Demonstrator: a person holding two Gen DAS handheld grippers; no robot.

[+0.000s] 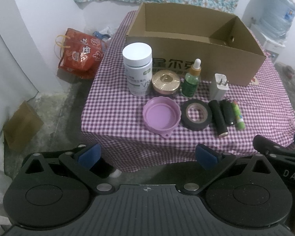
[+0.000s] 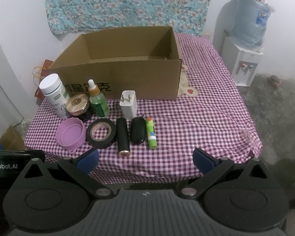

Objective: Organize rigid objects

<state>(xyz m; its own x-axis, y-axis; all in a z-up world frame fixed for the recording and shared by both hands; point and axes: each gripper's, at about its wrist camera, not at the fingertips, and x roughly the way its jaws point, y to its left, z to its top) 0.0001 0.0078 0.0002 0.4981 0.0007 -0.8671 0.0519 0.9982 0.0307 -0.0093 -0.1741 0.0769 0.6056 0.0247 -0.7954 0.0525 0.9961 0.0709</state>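
An open cardboard box sits at the back of a checked table. Before it stand a white pill bottle, a gold-lidded jar, a green dropper bottle and a white charger. Nearer lie a purple lid, black tape, a black tube, a black oval case and a green glue stick. My left gripper and right gripper hang open short of the table's front edge, holding nothing.
A red bag and a flat piece of cardboard lie on the floor to the left. A water dispenser stands at the right. The purple checked cloth is bare on its right half. The right gripper's body shows beside the left one.
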